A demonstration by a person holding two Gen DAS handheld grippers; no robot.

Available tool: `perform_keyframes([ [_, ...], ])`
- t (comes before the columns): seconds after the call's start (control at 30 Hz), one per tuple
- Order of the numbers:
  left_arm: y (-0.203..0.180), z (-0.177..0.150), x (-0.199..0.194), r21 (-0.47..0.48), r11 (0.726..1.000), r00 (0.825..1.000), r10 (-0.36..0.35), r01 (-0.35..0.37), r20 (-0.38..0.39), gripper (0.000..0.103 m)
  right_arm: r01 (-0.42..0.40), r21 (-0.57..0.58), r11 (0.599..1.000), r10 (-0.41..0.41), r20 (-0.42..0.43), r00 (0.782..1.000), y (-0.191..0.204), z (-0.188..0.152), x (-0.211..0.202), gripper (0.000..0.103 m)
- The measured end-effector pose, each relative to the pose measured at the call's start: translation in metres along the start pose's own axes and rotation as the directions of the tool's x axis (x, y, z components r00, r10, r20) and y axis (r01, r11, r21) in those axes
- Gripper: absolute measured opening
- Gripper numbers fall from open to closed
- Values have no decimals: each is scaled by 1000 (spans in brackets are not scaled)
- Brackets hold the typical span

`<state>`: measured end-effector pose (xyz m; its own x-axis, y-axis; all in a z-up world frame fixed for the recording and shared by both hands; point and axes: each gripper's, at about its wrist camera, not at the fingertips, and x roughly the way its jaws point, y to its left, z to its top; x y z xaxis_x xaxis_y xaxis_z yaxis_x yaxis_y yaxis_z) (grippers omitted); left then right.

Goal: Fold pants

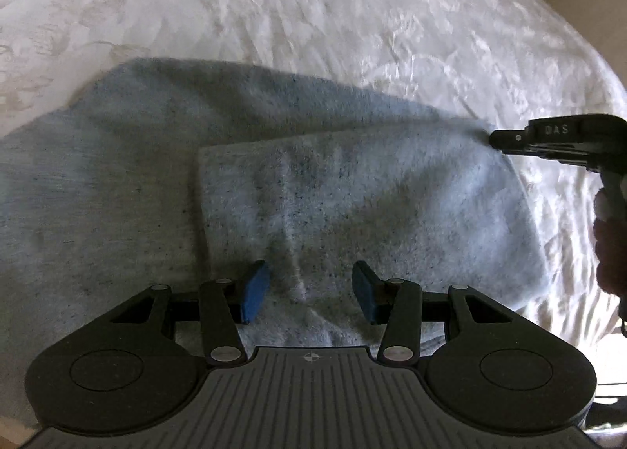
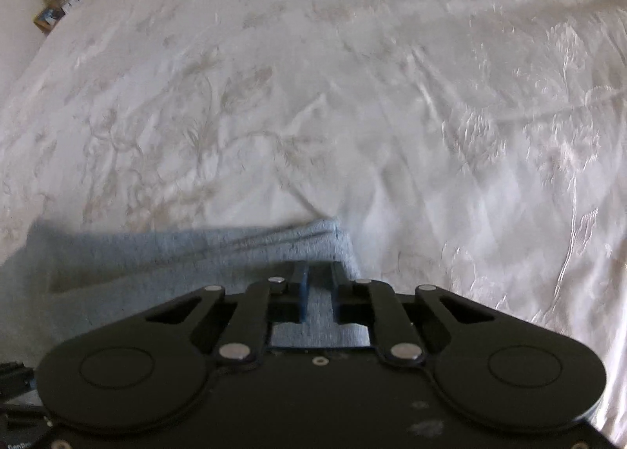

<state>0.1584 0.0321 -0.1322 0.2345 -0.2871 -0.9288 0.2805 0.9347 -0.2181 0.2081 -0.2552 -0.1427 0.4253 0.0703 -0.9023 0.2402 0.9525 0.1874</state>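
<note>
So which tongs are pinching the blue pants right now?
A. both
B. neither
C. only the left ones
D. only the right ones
D: the right tongs are closed on a bunched edge of the pants, while the left tongs hang open above the folded fabric on the white bedspread, with a wide gap between the blue pads.

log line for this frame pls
left gripper: open, over pants | right gripper: shut on pants edge | surface: white bedspread

Pants point(image 1: 352, 194): fuzzy matt grey-blue knit. Bedspread point(image 2: 352, 96): glossy white embroidered satin.
</note>
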Motion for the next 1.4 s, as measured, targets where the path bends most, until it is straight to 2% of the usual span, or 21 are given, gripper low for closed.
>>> perform_keyframes([
  [0.07, 5, -4, -9, -17, 1000, 1000, 14, -14, 22, 46, -37, -32, 999, 37, 25, 999, 7, 0, -13, 16],
  [0.2, 20, -13, -29, -81, 995, 997, 55, -52, 45, 46, -165, -107, 980, 168, 22, 985, 39, -10, -33, 16],
  [0.3, 33, -23, -43, -136, 987, 994, 98, -90, 49, 46, -252, -178, 951, 252, -27, 967, 71, -27, -32, 16],
  [0.47, 46, -39, -71, -216, 965, 984, 167, -150, 62, 46, -333, -214, 918, 317, -108, 942, 109, -56, -22, 17],
  [0.63, 65, -55, -93, -272, 945, 975, 210, -182, 75, 46, -347, -222, 911, 321, -147, 936, 122, -75, -13, 18],
  [0.77, 78, -58, -94, -292, 936, 973, 222, -195, 63, 46, -351, -252, 902, 315, -175, 933, 132, -92, -18, 20],
  [0.93, 92, -58, -89, -271, 949, 981, 183, -161, 58, 46, -363, -288, 886, 309, -217, 926, 141, -116, -26, 22],
  [1.03, 102, -59, -87, -238, 962, 987, 151, -133, 59, 46, -333, -293, 896, 283, -200, 938, 146, -121, -32, 22],
  [1.17, 123, -64, -89, -215, 970, 989, 134, -118, 63, 46, -341, -201, 918, 323, -118, 939, 156, -100, -45, 22],
  [1.27, 146, -69, -95, -216, 968, 988, 142, -125, 64, 46, -335, -184, 924, 329, -64, 942, 183, -76, -45, 22],
  [1.4, 179, -78, -108, -236, 961, 985, 163, -144, 64, 46, -342, -166, 925, 341, -37, 939, 225, -46, -26, 22],
])
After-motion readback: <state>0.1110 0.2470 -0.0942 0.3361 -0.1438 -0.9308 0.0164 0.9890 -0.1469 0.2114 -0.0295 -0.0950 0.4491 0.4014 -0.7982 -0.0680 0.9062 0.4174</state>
